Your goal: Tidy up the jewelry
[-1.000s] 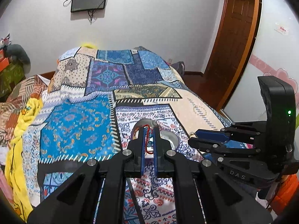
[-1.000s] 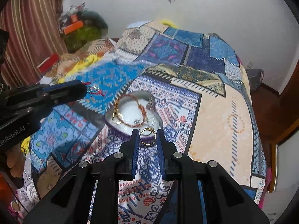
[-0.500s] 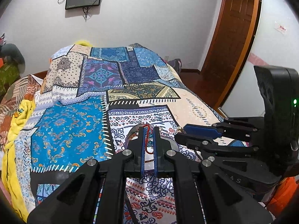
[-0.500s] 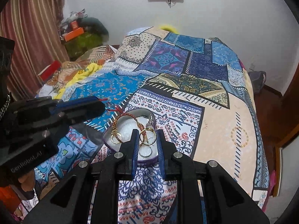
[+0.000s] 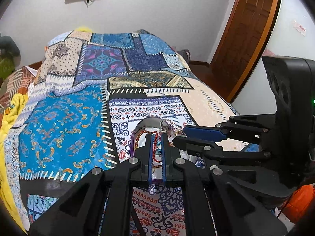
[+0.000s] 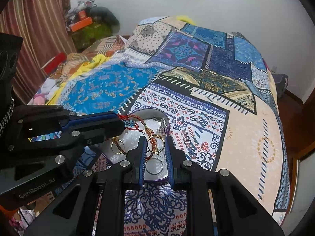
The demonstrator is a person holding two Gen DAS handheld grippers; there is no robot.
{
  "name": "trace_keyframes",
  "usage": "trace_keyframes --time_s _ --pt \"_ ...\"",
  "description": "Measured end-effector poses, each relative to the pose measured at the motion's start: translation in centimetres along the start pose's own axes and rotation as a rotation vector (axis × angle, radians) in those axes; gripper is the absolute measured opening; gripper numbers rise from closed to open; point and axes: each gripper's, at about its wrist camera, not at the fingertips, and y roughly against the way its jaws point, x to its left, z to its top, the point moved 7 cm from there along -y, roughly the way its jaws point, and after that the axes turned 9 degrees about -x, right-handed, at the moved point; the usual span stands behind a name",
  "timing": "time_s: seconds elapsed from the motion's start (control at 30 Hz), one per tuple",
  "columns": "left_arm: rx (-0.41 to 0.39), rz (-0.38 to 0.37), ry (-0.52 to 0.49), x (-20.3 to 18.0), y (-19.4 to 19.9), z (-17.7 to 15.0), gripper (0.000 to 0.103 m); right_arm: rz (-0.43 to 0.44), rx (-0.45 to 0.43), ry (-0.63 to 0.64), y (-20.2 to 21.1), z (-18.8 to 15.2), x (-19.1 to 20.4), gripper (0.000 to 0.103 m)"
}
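A silver jewelry tin (image 6: 155,114) with a white lining lies on the patterned bedspread. It holds a gold ring (image 6: 116,149), a silver ring (image 6: 154,166), a braided cord and a small silver piece (image 6: 163,123). My left gripper (image 5: 157,137) is shut on a red cord bracelet (image 5: 155,147) just above the tin (image 5: 146,123); it shows in the right wrist view (image 6: 121,124) too. My right gripper (image 6: 155,144) is shut on a gold ring (image 6: 155,143) over the tin's near part. It reaches in from the right in the left wrist view (image 5: 180,135).
The bed (image 6: 246,137) fills both views, with a yellow blanket (image 5: 11,106) on its left side. A wooden door (image 5: 246,29) stands at the right. A curtain (image 6: 39,19) and cluttered boxes (image 6: 82,19) are at the far left.
Both grippers have moved forward over the tin with their pieces. The two grippers now sit closer together above it.
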Motion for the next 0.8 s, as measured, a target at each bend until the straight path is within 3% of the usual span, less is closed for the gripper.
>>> trace_keyframes --time_s 0.47,0.8 --pt "0.001 0.01 0.008 0.4 0.1 0.0 0.006 -0.009 0.028 0.055 -1.0 -0.4 0.3 0.017" --pt "-0.034 0.033 0.0 0.0 2.7 0.9 0.006 -0.031 0.006 0.051 1.1 0.4 0.6 0.018"
